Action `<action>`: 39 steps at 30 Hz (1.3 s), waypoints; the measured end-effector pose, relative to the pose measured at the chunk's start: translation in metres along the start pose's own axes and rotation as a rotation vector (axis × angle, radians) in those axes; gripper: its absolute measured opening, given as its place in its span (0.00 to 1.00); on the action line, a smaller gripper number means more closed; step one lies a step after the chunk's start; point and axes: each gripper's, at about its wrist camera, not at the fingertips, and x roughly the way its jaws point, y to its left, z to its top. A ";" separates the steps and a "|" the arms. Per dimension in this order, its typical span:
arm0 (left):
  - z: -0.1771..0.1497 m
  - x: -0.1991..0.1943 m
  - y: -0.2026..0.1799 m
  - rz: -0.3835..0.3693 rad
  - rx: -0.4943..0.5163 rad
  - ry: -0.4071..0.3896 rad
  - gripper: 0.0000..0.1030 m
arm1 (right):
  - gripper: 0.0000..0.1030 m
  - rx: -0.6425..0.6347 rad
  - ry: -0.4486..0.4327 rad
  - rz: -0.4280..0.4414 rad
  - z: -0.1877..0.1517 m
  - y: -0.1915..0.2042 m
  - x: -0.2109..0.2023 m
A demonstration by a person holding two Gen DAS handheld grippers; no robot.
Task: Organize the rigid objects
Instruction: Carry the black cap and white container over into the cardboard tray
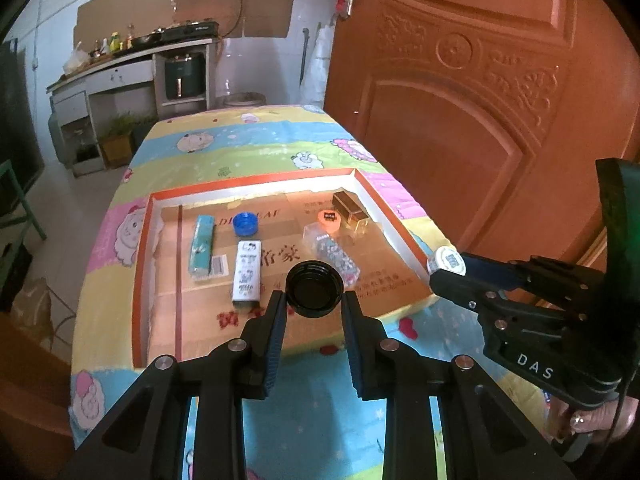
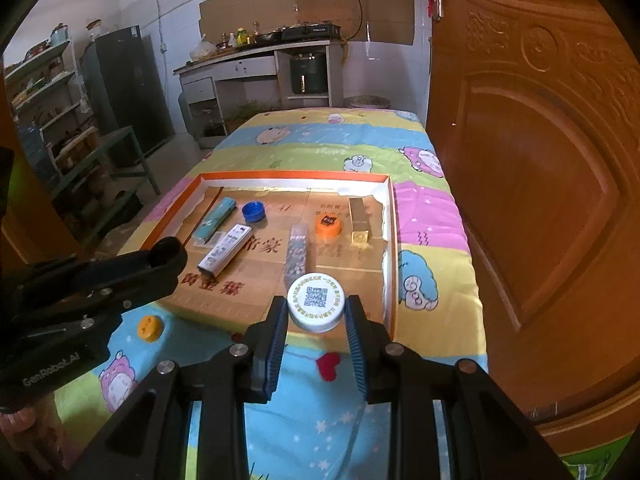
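My left gripper (image 1: 314, 298) pinches a black cap (image 1: 314, 289), my right gripper (image 2: 316, 309) a white cap (image 2: 316, 302); an orange cap (image 2: 149, 328) lies outside the tray (image 2: 394, 248).

We see two black plastic two-finger grippers (image 1: 314, 300) (image 2: 316, 310) with ribbed blue pads (image 1: 276, 344), silver screws and white lettering.

Box labels (image 1: 246, 268) too small to read

Black cap (image 1: 315, 289) in left claw (image 1: 315, 300); white cap (image 2: 316, 302) (green ringed print, blue code) in right claw (image 2: 316, 312). Beyond: blue cap (image 2: 253, 211), orange cap (image 2: 329, 225), orange-rimmed tray (image 2: 296, 176). Pastel cartoon-sheep cloth (image 2: 424, 216) beneath.
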 end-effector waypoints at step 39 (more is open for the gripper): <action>0.031 0.112 0.024 0.030 -0.020 0.155 0.28 | 0.29 0.005 0.147 -0.001 0.038 -0.027 0.111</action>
